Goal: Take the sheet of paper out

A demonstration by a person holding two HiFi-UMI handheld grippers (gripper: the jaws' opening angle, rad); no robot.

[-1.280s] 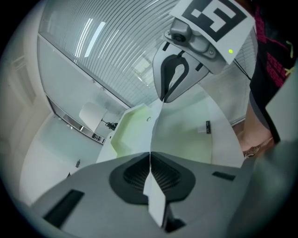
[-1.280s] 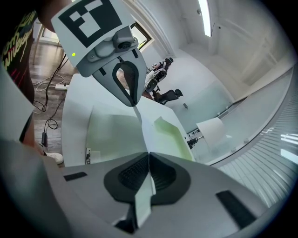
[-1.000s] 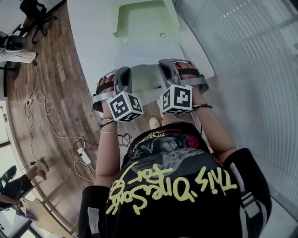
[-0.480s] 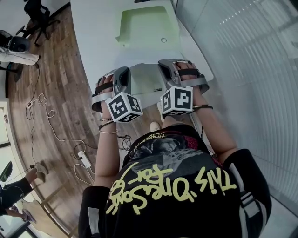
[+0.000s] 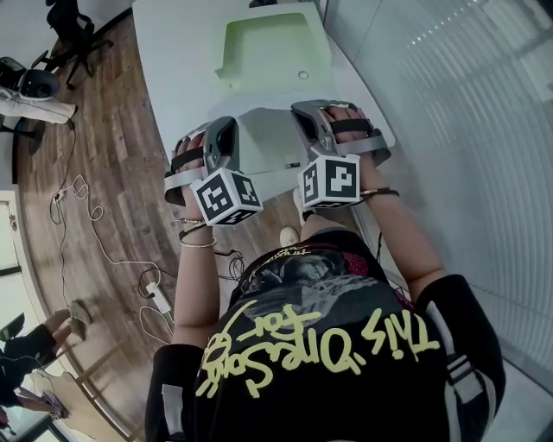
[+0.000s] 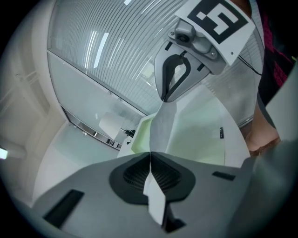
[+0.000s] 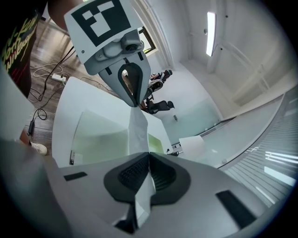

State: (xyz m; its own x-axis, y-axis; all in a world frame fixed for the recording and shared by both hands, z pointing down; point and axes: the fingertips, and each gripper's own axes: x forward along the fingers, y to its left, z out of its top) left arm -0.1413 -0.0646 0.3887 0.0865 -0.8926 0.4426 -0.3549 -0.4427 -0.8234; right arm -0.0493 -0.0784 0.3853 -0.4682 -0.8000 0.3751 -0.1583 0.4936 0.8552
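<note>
A white sheet of paper hangs stretched between my two grippers above the near end of the white table. My left gripper is shut on the sheet's left edge, and my right gripper is shut on its right edge. In the left gripper view the paper runs from my shut left gripper to the right gripper opposite. In the right gripper view the paper leads from my right gripper to the left gripper. A pale green folder lies open on the table beyond.
A small black item lies on the table under the sheet. A glass wall with blinds runs along the right. Cables and a power strip lie on the wooden floor at left, with chairs further off.
Both grippers have risen a little together, carrying the sheet higher above the table. Both grips are unchanged.
</note>
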